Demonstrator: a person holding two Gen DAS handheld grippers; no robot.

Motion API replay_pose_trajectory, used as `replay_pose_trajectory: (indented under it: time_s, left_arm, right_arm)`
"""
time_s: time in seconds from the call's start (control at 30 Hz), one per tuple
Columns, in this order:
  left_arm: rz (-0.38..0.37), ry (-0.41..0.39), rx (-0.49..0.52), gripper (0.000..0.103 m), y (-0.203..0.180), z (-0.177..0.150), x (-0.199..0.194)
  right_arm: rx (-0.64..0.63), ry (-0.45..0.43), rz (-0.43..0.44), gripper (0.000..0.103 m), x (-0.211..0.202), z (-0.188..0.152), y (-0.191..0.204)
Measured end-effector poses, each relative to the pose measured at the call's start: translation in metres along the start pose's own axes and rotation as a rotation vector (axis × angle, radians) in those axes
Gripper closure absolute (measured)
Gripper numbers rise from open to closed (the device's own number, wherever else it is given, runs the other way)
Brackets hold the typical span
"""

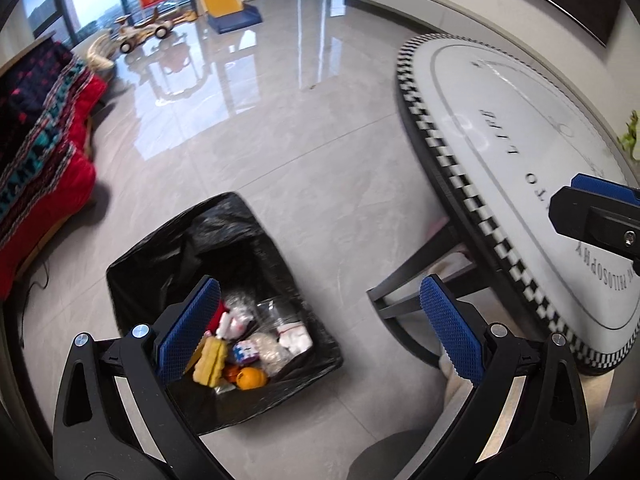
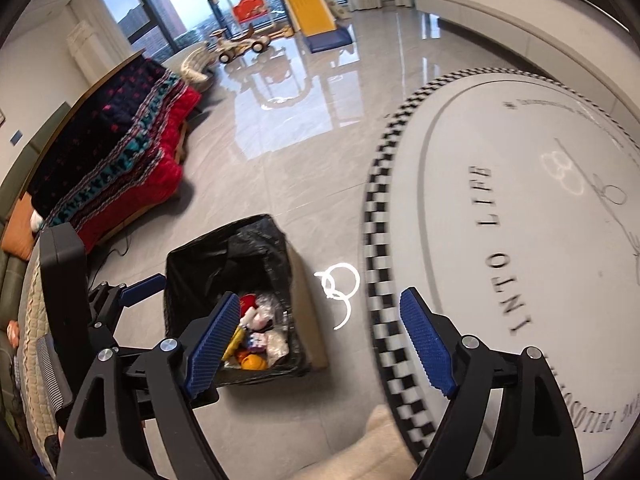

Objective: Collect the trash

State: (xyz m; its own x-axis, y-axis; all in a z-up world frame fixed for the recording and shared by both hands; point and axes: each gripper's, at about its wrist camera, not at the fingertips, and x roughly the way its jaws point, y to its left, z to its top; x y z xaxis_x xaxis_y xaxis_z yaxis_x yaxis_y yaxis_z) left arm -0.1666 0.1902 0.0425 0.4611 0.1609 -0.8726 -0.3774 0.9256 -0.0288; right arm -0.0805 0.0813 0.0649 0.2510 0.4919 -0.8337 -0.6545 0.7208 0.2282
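Observation:
On the tiled floor stands a bin lined with a black bag [image 1: 160,272] [image 2: 200,256]. Inside it lie an orange [image 1: 252,378] [image 2: 254,362], a yellow item [image 1: 210,364], white wrappers [image 1: 296,338] and clear plastic. My left gripper [image 1: 320,284] hangs open above the bin's right side with nothing between its blue pads. My right gripper [image 2: 320,298] is open too and empty, over the floor between the bin and the round table [image 2: 520,200]. One of the left gripper's fingers [image 2: 142,286] shows left of the bin in the right wrist view.
The round white table [image 1: 520,140] has a checkered rim and dark legs [image 1: 416,264] to the right of the bin. A sofa with a red patterned blanket [image 1: 48,160] [image 2: 120,152] lines the left. A toy slide [image 2: 312,16] and ride-on car [image 2: 240,46] stand far off by the windows.

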Motion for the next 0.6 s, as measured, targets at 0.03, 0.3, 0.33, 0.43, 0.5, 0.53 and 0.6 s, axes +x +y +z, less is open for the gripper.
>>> replay_pose_trajectory:
  time_s: [0.03,0.3,0.33,0.43,0.5,0.53,0.6]
  left_arm:
    - [-0.009,-0.002,0.011,0.006,-0.009,0.004,0.0]
    - [-0.078,-0.015,0.124,0.006,-0.087,0.038,0.007]
    - [-0.087,-0.015,0.137,0.006,-0.097,0.041,0.01]
    - [-0.117,-0.009,0.178,0.006,-0.131,0.051,0.019]
    - [-0.141,0.001,0.204,0.006,-0.153,0.055,0.027]
    - [-0.149,0.003,0.217,0.006,-0.163,0.057,0.029]
    - [-0.167,0.007,0.251,0.006,-0.187,0.06,0.035]
  right_arm:
    - [0.015,-0.005,-0.008,0.02,-0.003,0.0,-0.01]
    - [0.138,-0.048,-0.107,0.019,-0.025,-0.008,-0.094]
    - [0.155,-0.055,-0.119,0.017,-0.027,-0.01,-0.105]
    - [0.215,-0.074,-0.162,0.016,-0.036,-0.017,-0.141]
    - [0.257,-0.082,-0.19,0.015,-0.042,-0.022,-0.166]
    - [0.277,-0.084,-0.201,0.015,-0.044,-0.025,-0.178]
    - [0.313,-0.091,-0.224,0.015,-0.049,-0.033,-0.198]
